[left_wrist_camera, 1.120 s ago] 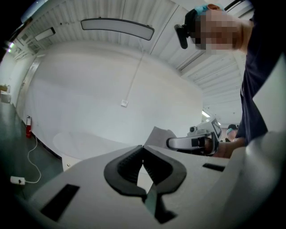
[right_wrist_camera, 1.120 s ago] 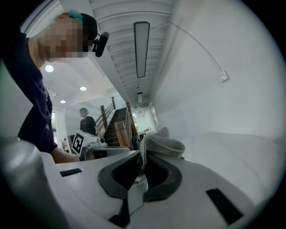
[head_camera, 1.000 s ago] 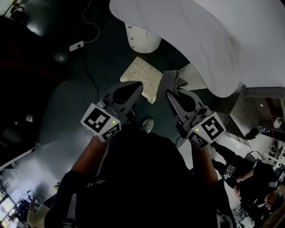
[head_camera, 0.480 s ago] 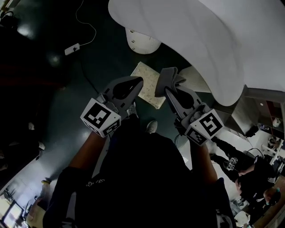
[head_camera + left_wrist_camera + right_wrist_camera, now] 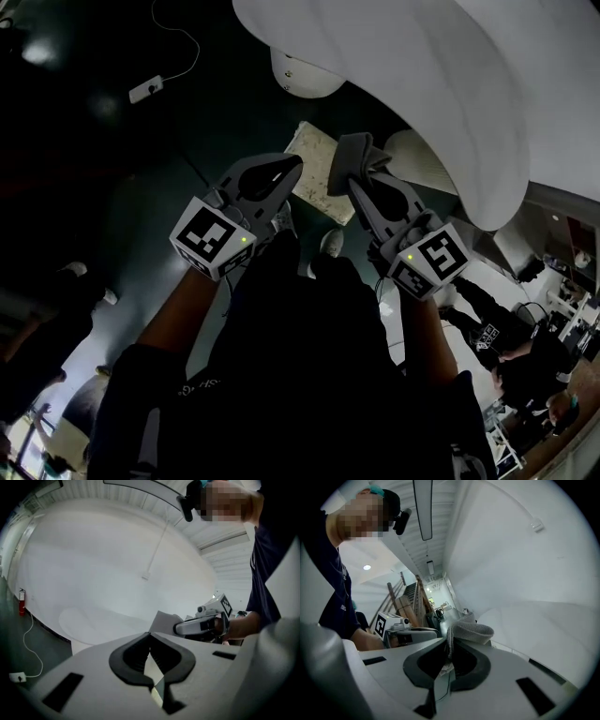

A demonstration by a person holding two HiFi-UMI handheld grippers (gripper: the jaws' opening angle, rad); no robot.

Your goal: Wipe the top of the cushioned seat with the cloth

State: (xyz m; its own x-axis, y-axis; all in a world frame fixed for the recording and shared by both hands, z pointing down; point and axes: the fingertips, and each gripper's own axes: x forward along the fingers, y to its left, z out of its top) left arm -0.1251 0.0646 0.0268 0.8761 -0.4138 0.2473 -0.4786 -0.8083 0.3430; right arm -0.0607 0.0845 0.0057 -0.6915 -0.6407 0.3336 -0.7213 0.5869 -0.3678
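I have the cloth [image 5: 471, 632] in hand, and that is all of the job I can count as done. The right gripper [image 5: 449, 645] has its jaws closed on the grey fabric, which bunches into a fold just past the tips. The left gripper [image 5: 150, 639] carries nothing. Its jaws are brought together at the tips, with only bare floor and a pale speckled pad [image 5: 314, 164] showing beyond them. The white cushioned seat [image 5: 422, 84] bulks ahead of both sets of jaws, beyond the right tips and off to their outer side. The cloth hangs short of the seat and touches no part of it. I see no streak or damp patch on the white surface, so I judge that wiping has not started. What remains is the whole stroke: bring the cloth past the jaws onto the top and sweep across.
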